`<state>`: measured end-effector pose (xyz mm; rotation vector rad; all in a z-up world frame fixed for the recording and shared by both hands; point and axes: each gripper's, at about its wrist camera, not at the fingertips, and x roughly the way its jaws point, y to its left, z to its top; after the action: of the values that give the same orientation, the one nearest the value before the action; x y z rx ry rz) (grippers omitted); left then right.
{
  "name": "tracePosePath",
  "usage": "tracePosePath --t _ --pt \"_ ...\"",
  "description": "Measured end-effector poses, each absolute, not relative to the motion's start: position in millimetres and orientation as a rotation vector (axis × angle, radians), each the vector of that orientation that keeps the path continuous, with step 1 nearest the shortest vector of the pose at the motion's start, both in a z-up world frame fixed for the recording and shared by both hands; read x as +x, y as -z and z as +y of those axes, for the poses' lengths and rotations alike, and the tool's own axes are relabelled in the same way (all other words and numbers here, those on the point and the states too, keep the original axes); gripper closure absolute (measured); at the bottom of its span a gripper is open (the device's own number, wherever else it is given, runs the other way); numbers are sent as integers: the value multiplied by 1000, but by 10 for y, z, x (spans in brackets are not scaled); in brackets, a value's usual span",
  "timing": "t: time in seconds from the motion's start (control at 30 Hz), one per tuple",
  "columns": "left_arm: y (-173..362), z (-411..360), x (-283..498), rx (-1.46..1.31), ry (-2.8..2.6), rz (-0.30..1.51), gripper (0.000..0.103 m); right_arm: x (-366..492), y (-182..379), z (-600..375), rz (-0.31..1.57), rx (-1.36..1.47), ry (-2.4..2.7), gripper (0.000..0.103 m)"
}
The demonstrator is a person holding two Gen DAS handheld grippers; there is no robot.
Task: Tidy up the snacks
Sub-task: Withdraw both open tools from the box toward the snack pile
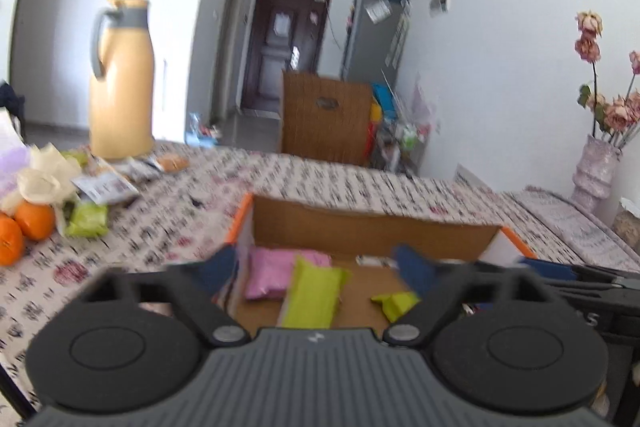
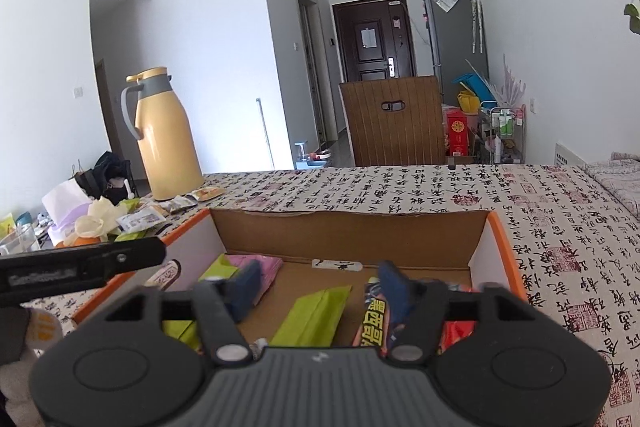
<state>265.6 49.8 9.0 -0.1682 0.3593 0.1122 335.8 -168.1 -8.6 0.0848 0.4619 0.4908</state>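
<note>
The right gripper (image 2: 316,285) is hovering, jaws spread, over an orange-edged cardboard box (image 2: 348,229) (green, pink and red snack packets inside) sitting on the bench (image 2: 440,187).

Both wrist cameras sit close over the open cardboard box (image 1: 372,231) (image 2: 352,227), looking slightly downward across the patterned table (image 1: 360,179) (image 2: 440,191) toward the dark door (image 1: 284,47) (image 2: 372,39). The left view, somewhat blurred, seems to look from the box's left edge. Both views share the yellow thermos (image 1: 122,83) (image 2: 168,135) and the wooden chair back (image 1: 324,119) (image 2: 394,119).
</note>
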Motion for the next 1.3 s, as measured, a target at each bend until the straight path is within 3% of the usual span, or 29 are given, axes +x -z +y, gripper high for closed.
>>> tracePosePath --t 0.1,1.3 --pt "-126 492 2607 -173 -112 329 0 3341 76 -1720 451 102 -480 0" --pt "-536 278 2117 -142 -83 273 0 2836 -366 -1925 380 43 -415 0"
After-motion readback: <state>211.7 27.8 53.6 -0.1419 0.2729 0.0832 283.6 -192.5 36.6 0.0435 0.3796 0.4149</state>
